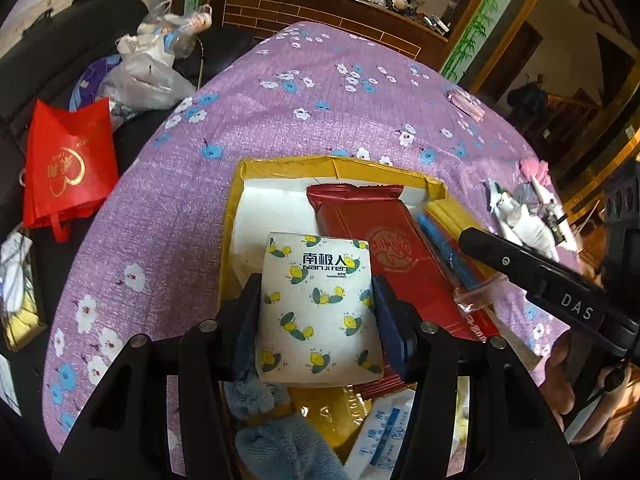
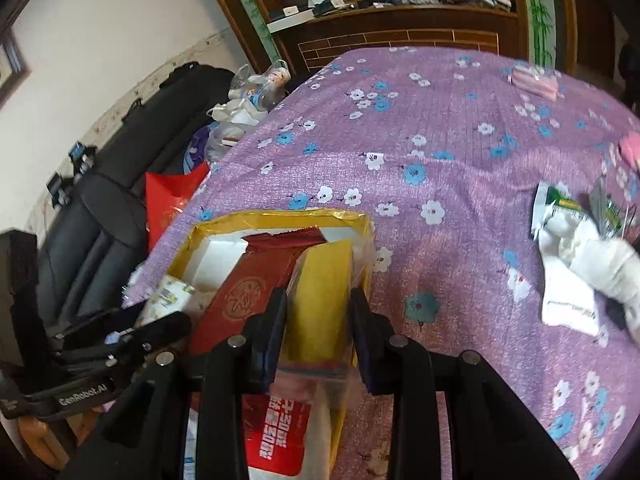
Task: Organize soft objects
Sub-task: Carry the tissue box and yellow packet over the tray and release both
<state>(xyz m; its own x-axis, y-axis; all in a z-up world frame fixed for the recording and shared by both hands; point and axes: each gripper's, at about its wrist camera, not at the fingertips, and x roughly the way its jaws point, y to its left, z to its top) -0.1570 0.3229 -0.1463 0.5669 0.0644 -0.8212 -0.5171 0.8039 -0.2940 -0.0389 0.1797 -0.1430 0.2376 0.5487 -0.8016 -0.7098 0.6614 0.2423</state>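
Observation:
A white tissue pack (image 1: 316,304) printed with lemons sits between the pads of my left gripper (image 1: 316,284), which is shut on it. It hangs over a yellow-rimmed box (image 1: 288,166) with a white inside. A long red packet (image 1: 384,248) lies in that box. In the right wrist view my right gripper (image 2: 318,294) is shut on a yellow packet (image 2: 320,308) in a clear bag, at the right edge of the same box (image 2: 280,218), beside the red packet (image 2: 248,292). One right-gripper finger (image 1: 500,258) shows at the right of the left wrist view.
The box rests on a table under a purple flowered cloth (image 1: 320,120). A blue fluffy cloth (image 1: 260,412) lies below my left gripper. White socks and wrappers (image 2: 580,272) lie to the right, and a pink pack (image 2: 534,80) far back. A red bag (image 1: 68,160) lies on the dark sofa to the left.

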